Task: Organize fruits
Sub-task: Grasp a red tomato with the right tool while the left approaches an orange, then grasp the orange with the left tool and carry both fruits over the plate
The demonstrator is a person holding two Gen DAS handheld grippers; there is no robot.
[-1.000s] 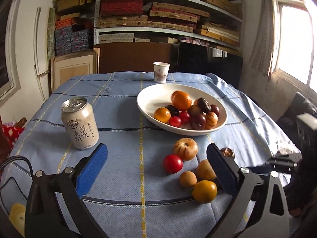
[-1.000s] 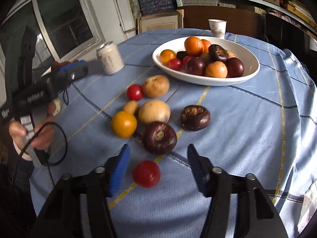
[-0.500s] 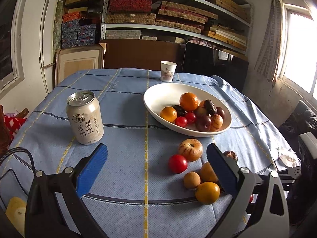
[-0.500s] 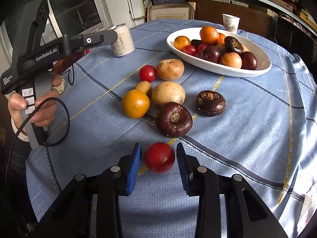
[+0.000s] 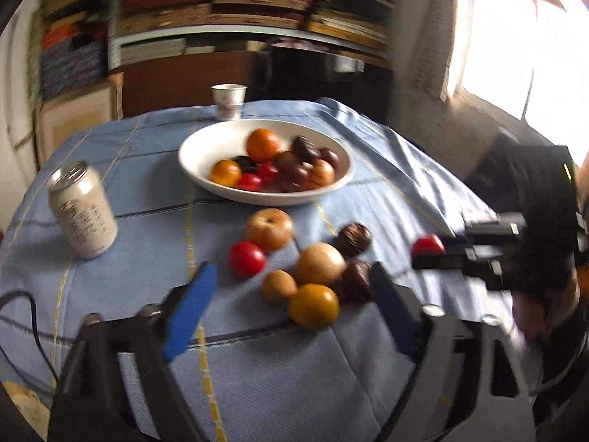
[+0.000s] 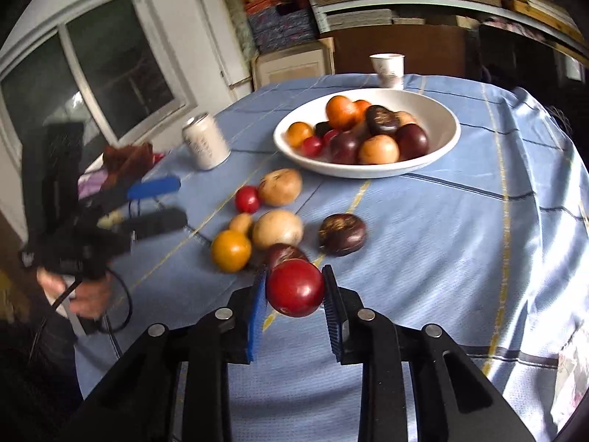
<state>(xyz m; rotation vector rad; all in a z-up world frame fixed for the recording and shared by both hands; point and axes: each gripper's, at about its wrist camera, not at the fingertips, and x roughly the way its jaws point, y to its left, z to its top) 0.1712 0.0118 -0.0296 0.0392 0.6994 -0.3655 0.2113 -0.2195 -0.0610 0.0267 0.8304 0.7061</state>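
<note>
My right gripper [image 6: 294, 294] is shut on a red fruit [image 6: 295, 288] and holds it above the blue tablecloth; it also shows in the left wrist view [image 5: 427, 246]. A white bowl [image 6: 438, 156] with several fruits stands further back. Loose fruits lie in front of it: an orange one [image 6: 231, 250], a pale one [image 6: 278, 229], a dark one [image 6: 342, 234], a small red one [image 6: 247, 199]. My left gripper [image 5: 291, 304] is open and empty, just before the orange fruit [image 5: 313, 305].
A drink can [image 5: 83, 210] stands at the left of the table. A paper cup [image 5: 228, 101] stands behind the bowl [image 5: 206, 147]. Shelves with stacked boxes [image 5: 239, 7] line the back wall. A window [image 5: 522, 44] is at the right.
My right gripper has closed on the red fruit and lifted it off the cloth. My left gripper has moved forward and right, nearer the loose fruits.
</note>
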